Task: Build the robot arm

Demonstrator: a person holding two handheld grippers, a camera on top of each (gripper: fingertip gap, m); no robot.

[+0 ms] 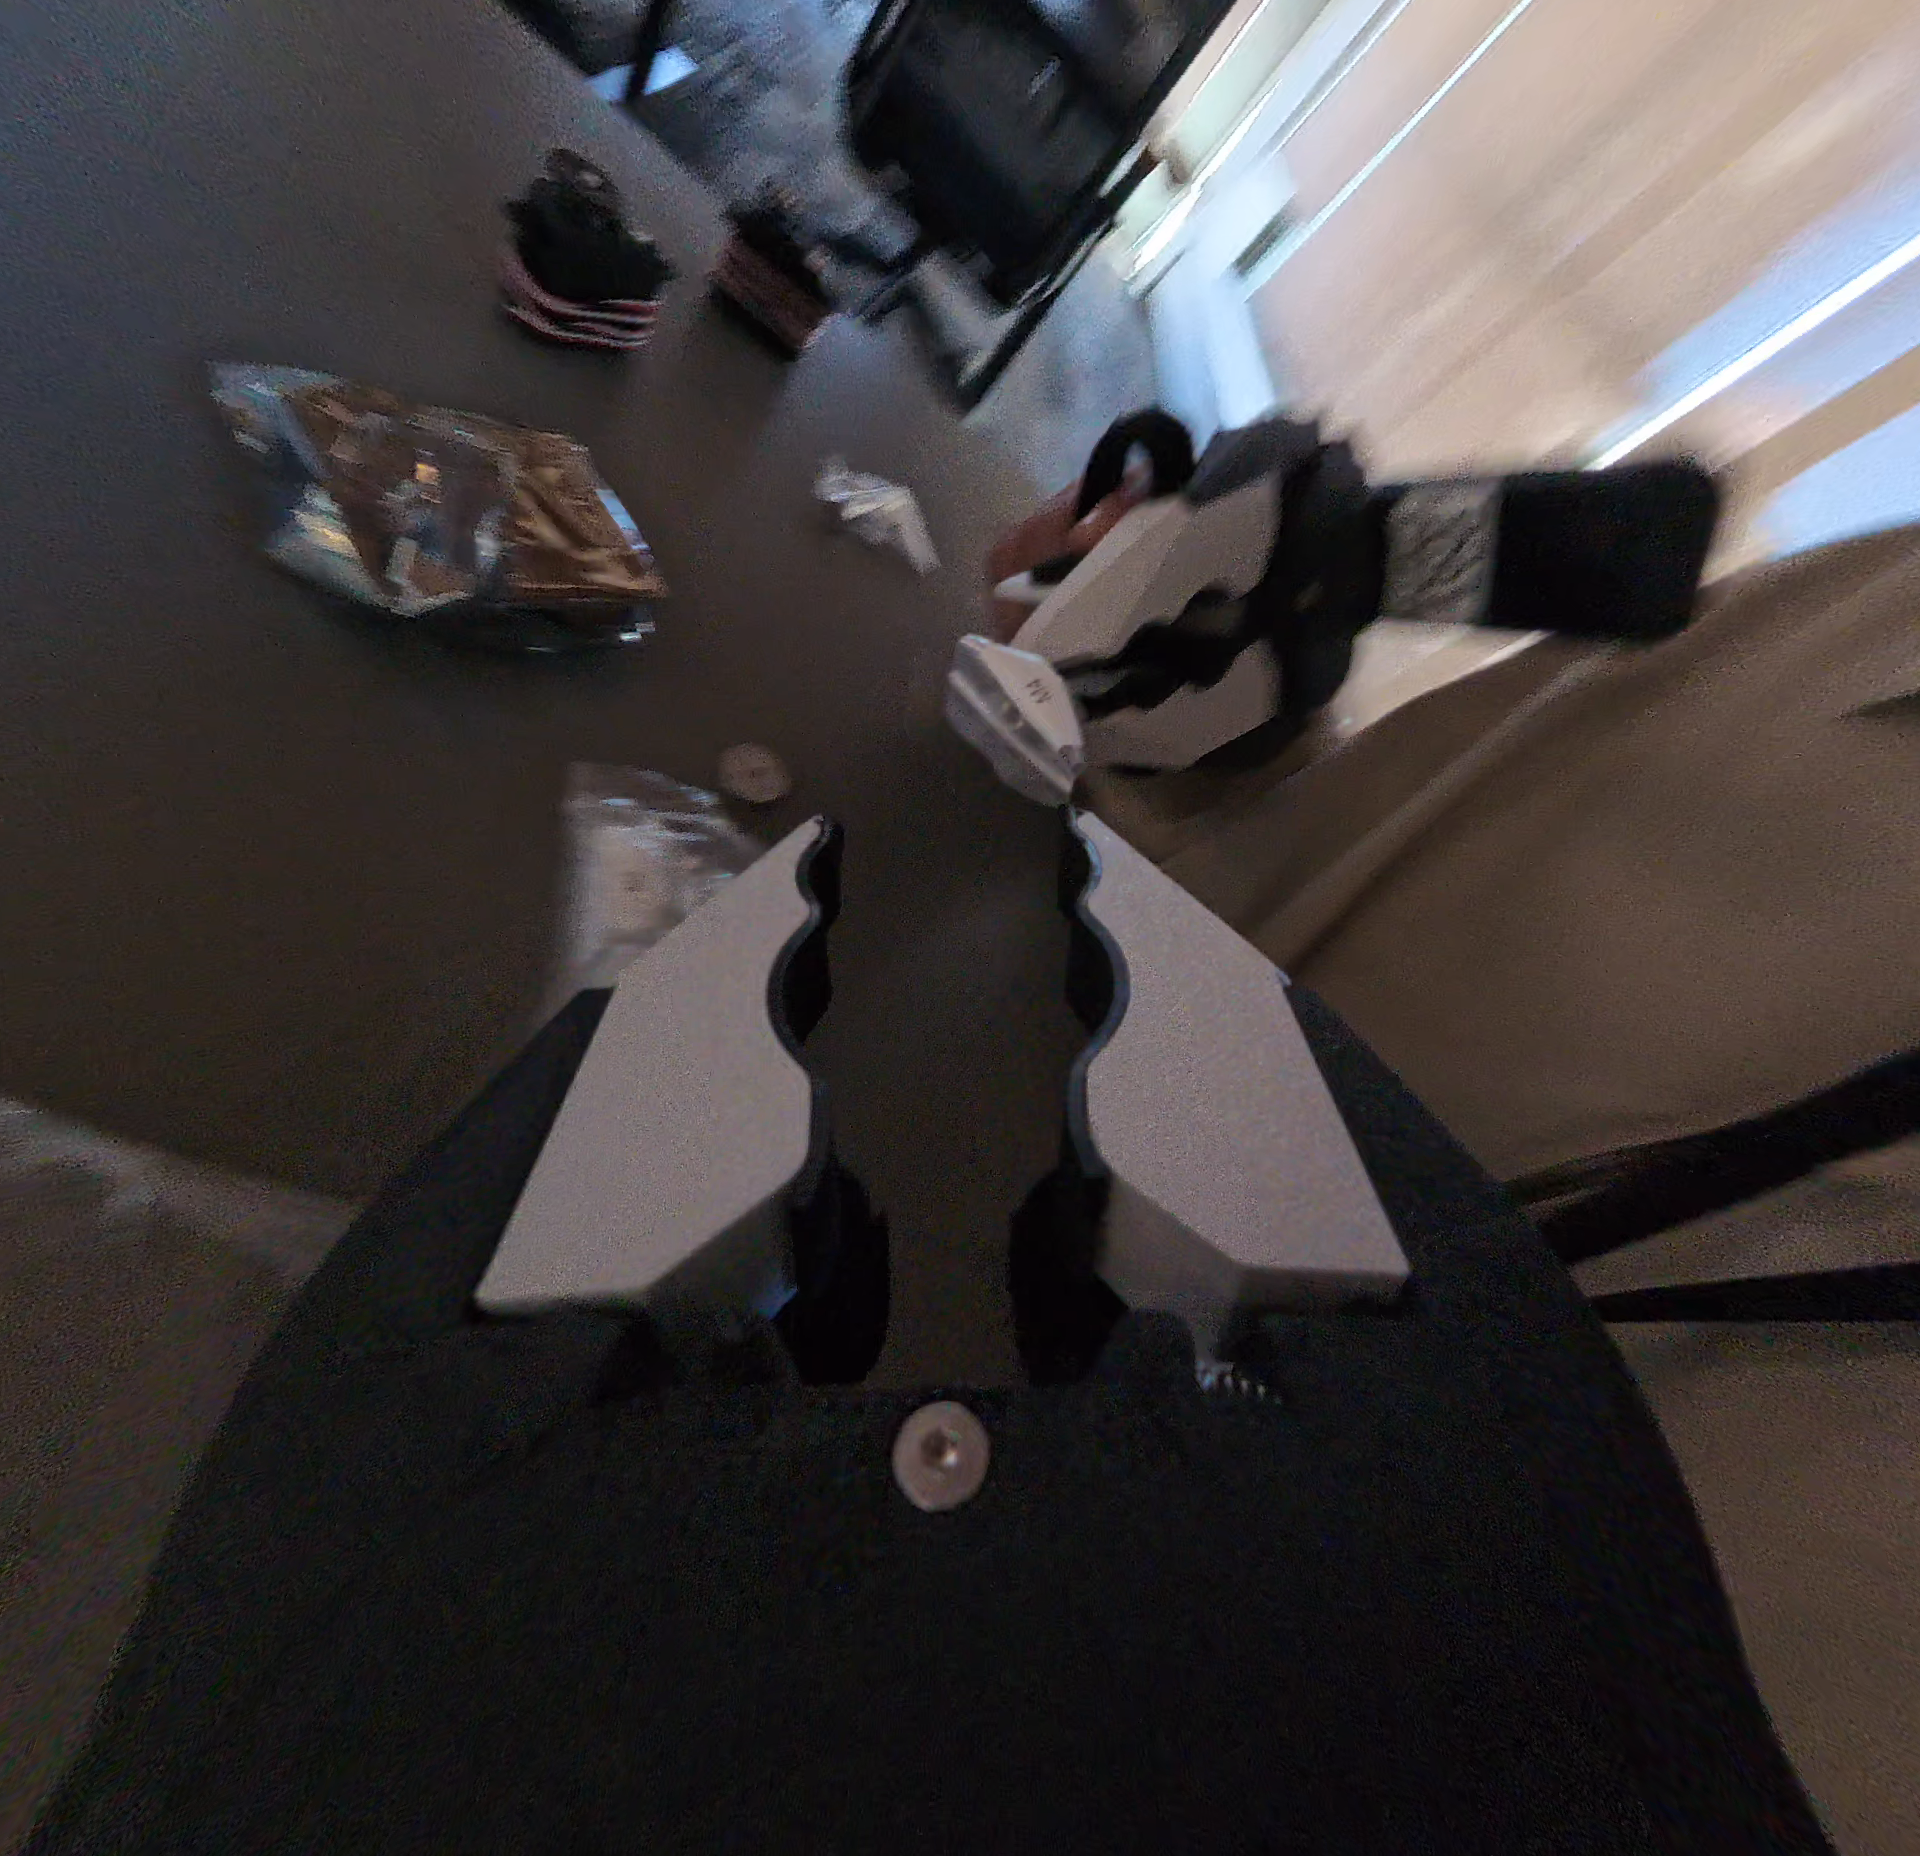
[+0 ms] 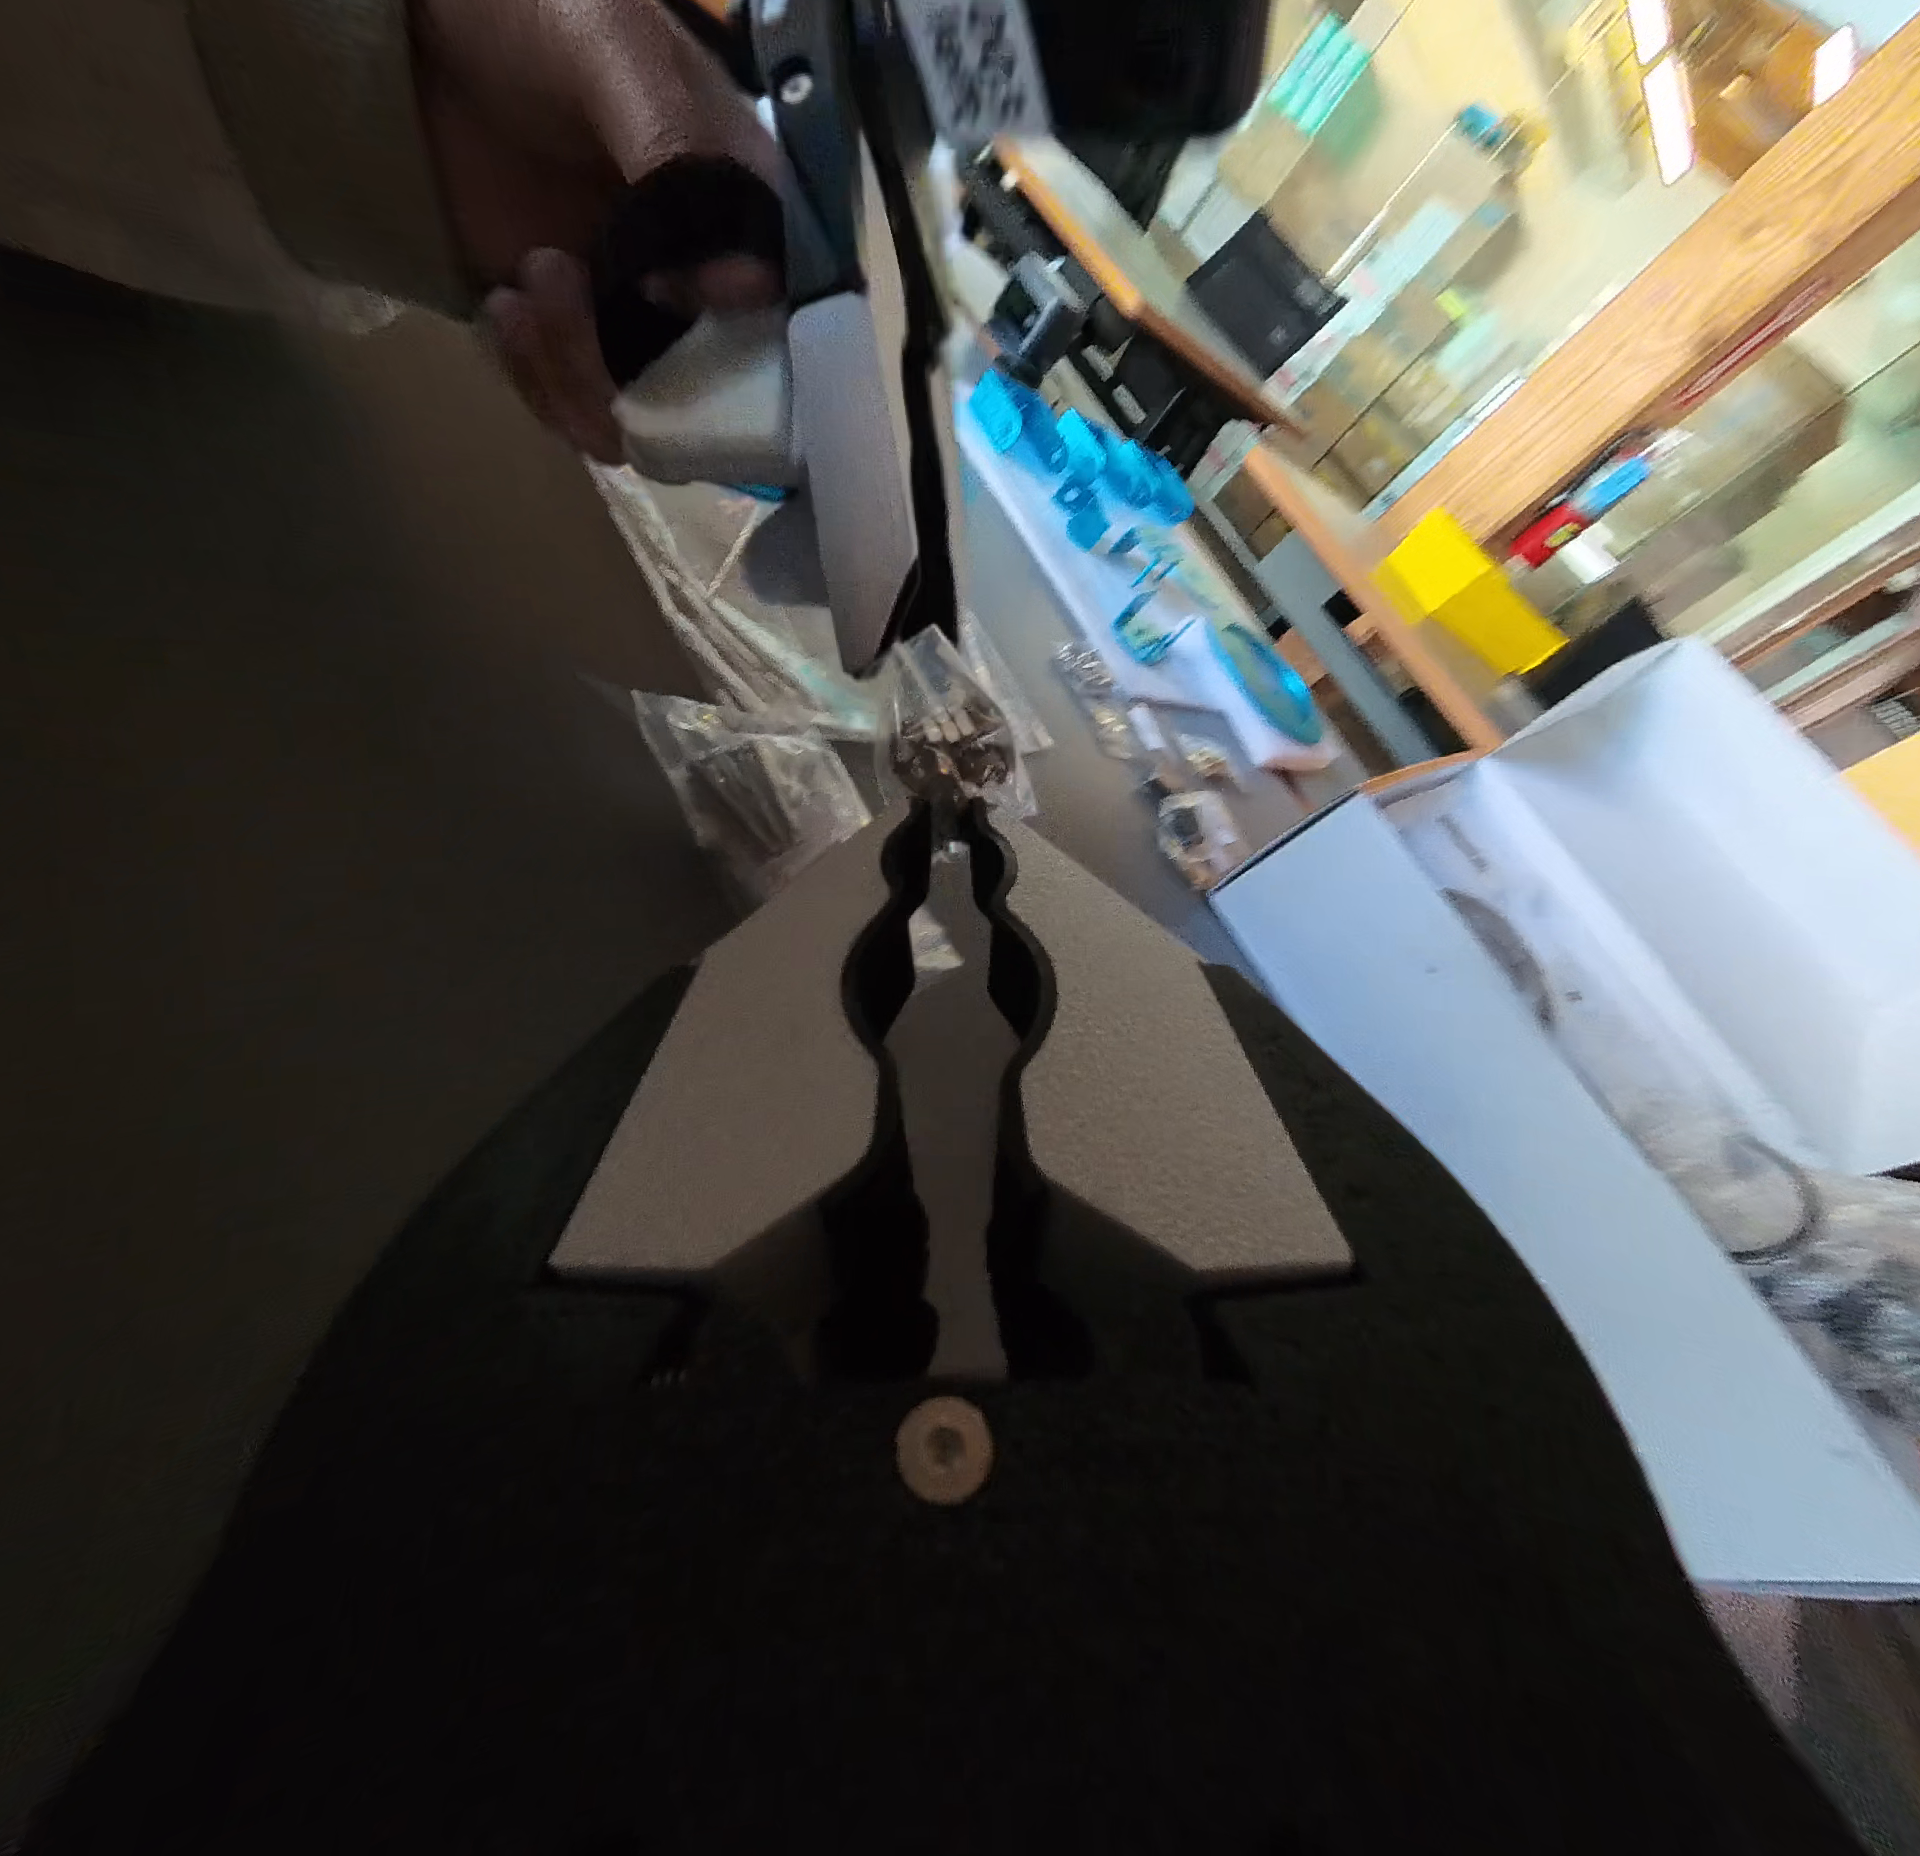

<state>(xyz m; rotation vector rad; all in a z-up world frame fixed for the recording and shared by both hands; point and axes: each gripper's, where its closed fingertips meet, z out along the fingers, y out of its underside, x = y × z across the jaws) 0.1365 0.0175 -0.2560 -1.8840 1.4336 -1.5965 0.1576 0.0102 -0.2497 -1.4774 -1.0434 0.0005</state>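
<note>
My right gripper (image 2: 948, 821) is shut on the lower edge of a small clear plastic bag of metal screws (image 2: 951, 741) and holds it above the grey table (image 2: 1039, 601). In the left wrist view the right gripper (image 1: 1081, 710) comes in from the right with the same bag (image 1: 1013, 715) at its tips. My left gripper (image 1: 948, 832) is open, and its right fingertip (image 1: 1081, 840) just meets the bag's lower corner. Nothing is between its fingers. In the right wrist view the left gripper (image 2: 883, 653) hangs from above, its tip touching the bag's top.
On the dark table (image 1: 208, 767) lie a crumpled foil pouch (image 1: 436, 497), another clear bag (image 1: 644, 861), a small round disc (image 1: 750, 770) and a white scrap (image 1: 878, 513). An open white box (image 2: 1558, 1027), blue plastic parts (image 2: 1101, 476) and more hardware bags (image 2: 748, 767) lie nearby. My left and right fingertips are right by each other. The small round disc (image 1: 750, 770) is about 10 cm from both grippers' fingertips.
</note>
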